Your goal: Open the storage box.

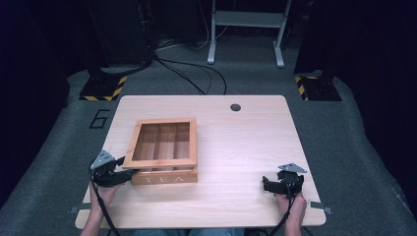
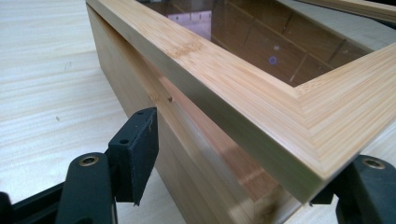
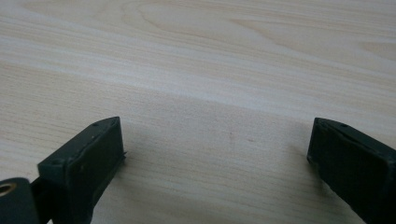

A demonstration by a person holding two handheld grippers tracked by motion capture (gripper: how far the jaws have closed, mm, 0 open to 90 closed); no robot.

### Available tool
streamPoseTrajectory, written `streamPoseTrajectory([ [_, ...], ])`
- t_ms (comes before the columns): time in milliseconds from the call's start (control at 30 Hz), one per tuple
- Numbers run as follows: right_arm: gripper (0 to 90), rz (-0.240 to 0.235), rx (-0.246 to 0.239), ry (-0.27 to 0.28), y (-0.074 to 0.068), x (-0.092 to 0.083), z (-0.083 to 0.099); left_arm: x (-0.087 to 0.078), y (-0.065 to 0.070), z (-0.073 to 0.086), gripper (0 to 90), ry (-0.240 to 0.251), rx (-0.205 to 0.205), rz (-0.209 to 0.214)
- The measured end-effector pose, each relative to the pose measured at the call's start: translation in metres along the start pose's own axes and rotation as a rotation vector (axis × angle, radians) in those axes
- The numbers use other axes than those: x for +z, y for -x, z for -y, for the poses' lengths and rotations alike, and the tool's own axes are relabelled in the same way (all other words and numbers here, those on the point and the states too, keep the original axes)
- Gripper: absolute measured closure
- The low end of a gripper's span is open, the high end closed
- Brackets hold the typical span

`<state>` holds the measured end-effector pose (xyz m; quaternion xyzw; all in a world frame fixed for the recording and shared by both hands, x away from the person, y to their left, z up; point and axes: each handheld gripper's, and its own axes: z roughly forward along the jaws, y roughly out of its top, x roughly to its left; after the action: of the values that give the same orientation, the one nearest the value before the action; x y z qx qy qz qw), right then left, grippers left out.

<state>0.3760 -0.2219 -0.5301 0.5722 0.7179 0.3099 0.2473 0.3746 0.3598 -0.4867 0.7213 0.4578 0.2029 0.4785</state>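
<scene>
My left gripper (image 1: 129, 173), jaws apart, straddles the lid corner of the wooden tea box (image 1: 164, 150) near the table's (image 1: 246, 147) left edge, so I'd seat deeper before squeezing; my right gripper (image 1: 275, 184) rests spread, empty.

Grey carpet (image 1: 344, 132), dark surroundings

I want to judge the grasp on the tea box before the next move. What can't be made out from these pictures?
- Whether the left claw presses the lid: in the left gripper view the tea box corner hides its far pad.
- What the compartments hold: reflections on the lid pane in that view; too small in the high view.
- Right claw: jaw bases are cut off by the bottom edge of the right gripper view.
</scene>
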Motion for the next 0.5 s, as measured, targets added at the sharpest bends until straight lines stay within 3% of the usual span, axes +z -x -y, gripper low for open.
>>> streamPoseTrajectory([
  [167,3.2,0.0,0.0,0.0,0.0,0.0,0.0,-0.0028,-0.0017,0.0021,30.1,-0.033,0.0,0.011],
  [300,3.2,0.0,0.0,0.0,0.0,0.0,0.0,-0.0033,-0.0004,0.0018,27.6,-0.015,-0.016,0.006],
  [500,3.2,0.0,0.0,0.0,0.0,0.0,0.0,-0.009,0.0011,0.0013,18.1,-0.034,-0.019,0.02],
])
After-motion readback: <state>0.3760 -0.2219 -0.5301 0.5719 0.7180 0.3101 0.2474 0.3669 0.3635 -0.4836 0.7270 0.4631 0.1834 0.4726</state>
